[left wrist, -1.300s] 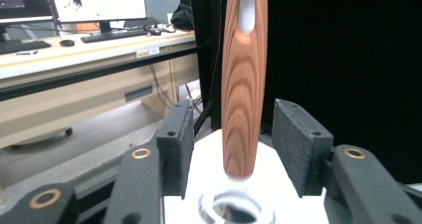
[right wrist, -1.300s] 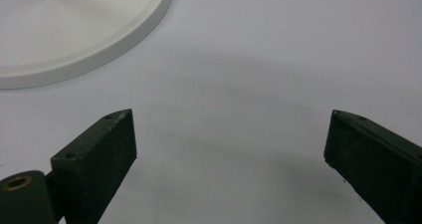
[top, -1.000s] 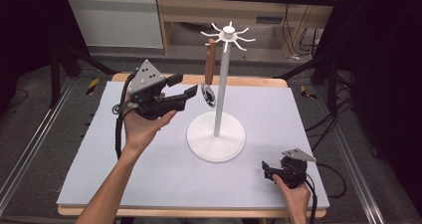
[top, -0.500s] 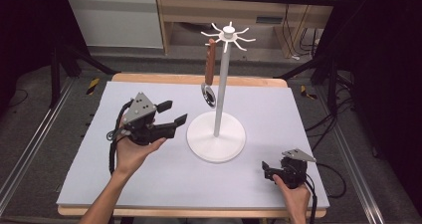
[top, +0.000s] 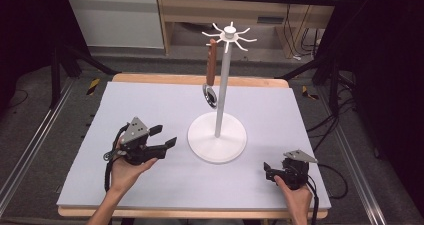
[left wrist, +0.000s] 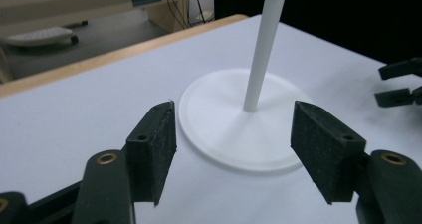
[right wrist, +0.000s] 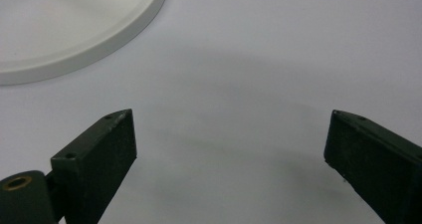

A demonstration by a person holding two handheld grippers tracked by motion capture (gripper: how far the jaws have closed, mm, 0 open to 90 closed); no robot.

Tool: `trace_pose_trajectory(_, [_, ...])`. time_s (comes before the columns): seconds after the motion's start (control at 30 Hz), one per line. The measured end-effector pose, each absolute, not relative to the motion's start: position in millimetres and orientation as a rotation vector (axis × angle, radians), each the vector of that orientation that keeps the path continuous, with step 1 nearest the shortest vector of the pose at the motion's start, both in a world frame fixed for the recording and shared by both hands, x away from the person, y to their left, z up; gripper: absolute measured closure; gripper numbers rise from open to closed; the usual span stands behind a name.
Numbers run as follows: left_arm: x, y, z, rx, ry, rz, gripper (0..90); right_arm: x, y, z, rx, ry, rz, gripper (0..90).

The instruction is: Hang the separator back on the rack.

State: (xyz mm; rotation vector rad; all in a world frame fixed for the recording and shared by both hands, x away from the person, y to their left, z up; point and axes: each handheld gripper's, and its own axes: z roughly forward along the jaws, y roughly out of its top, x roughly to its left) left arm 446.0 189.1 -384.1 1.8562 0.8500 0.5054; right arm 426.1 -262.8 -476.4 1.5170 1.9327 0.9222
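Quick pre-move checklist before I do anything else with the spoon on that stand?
1. Spoon hangs from a hook of the white stand: ok.
2. Left tongs empty, jaws apart, having just been opening: ok.
3. Right tongs empty, jaws apart above the table: ok.
4. Stand upright, base flat on the table: ok.
5. Left tongs clear of the stand's base: ok.
6. How securely the spoon sits on its hook: cannot tell.

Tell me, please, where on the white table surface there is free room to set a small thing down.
The table is bare along the far edge, left of the hanging spoon, and right of the stand base. The near middle strip between the left gripper and the right gripper is also bare. It is crowded only around the stand.
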Motion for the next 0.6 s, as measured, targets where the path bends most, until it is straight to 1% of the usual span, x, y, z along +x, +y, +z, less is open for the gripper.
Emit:
trace_pose_trajectory(0.17, [447, 208, -408, 1.851, 0.932, 0.490, 32.9, 426, -264, -477, 1.529, 1.928, 0.912, 6.7])
trace_pose_trajectory(0.27, [447, 219, -420, 1.876, 0.982, 0.510, 32.6, 427, -265, -477, 1.537, 1.921, 0.908, 6.7])
trace_pose_trajectory(0.6, [444, 256, -444, 1.883, 1.103, 0.559, 31.8, 426, -270, -478, 1.550, 1.917, 0.880, 6.8])
